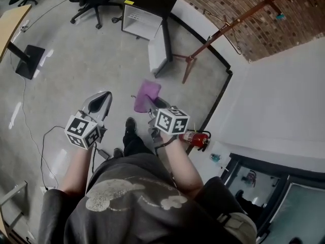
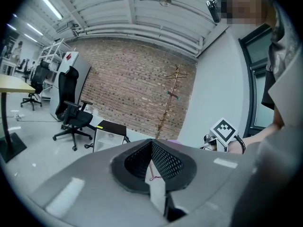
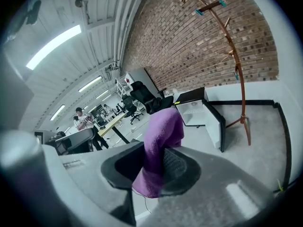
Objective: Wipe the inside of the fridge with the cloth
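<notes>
Nearest: person's dark grey shirt with a pale print (image 1: 132, 197) (no letters legible in it), both forearms held out ahead. Right gripper (image 1: 151, 104) has its jaws clamped on a purple terry cloth (image 1: 147, 94), which hangs bunched out of the pads. Left gripper (image 1: 104, 99) has jaws together, nothing between them. Small white fridge with a black top (image 1: 147, 11) stands well apart across the grey concrete floor (image 1: 86, 60), near the red brick wall (image 1: 228, 4). Its door (image 1: 158, 51) is swung open and the pale interior faces this way. Judgement: approach step, with the cloth in hand and wiping not yet begun. Next move calls for closing the gap, getting low, and carrying the cloth through the open front to press it flat on an inner wall; the left gripper could steady the door. Writing: yellow sticker (image 1: 129, 2) on the fridge top, too small to read. Red fire extinguisher (image 1: 197, 139) label unreadable. Marker cubes (image 1: 171, 121) carry only black-and-white squares.
</notes>
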Demonstrator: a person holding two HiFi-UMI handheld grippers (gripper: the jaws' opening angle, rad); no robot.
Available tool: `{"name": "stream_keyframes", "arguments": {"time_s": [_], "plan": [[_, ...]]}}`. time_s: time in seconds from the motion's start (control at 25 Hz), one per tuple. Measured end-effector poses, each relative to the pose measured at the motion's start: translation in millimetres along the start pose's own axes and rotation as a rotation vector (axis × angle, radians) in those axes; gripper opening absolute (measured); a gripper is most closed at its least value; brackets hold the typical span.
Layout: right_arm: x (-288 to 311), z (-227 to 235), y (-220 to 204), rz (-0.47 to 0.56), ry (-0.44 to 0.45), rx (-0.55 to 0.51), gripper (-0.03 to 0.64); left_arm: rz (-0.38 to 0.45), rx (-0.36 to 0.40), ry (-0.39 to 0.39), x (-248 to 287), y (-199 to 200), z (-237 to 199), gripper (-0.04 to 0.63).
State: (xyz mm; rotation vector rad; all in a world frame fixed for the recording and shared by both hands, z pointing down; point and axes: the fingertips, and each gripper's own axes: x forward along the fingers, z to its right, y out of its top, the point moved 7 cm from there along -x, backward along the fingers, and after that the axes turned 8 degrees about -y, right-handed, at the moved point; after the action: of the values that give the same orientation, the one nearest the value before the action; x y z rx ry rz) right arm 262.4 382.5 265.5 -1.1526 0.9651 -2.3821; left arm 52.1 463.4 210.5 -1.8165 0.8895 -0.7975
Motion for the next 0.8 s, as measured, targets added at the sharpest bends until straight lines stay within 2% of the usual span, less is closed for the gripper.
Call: {"name": "stream_keyframes", "arguments": {"time_s": [0.36,0.64,0.8], "plan": [[-50,-39,-52,0.018,0.015,-0.047,0.072,0.028,0.005,-0.005,-78,-29,56,0.017],[-81,-46,-75,0.036,-0.001,-0.074,0.072,0.042,0.049,-0.027,-101,-30,79,0.017],[-91,-45,-86,0.03,-0.014,-0.085,0.072,0.043,0.039,-0.014,-112,-36,83,0.017]]}}
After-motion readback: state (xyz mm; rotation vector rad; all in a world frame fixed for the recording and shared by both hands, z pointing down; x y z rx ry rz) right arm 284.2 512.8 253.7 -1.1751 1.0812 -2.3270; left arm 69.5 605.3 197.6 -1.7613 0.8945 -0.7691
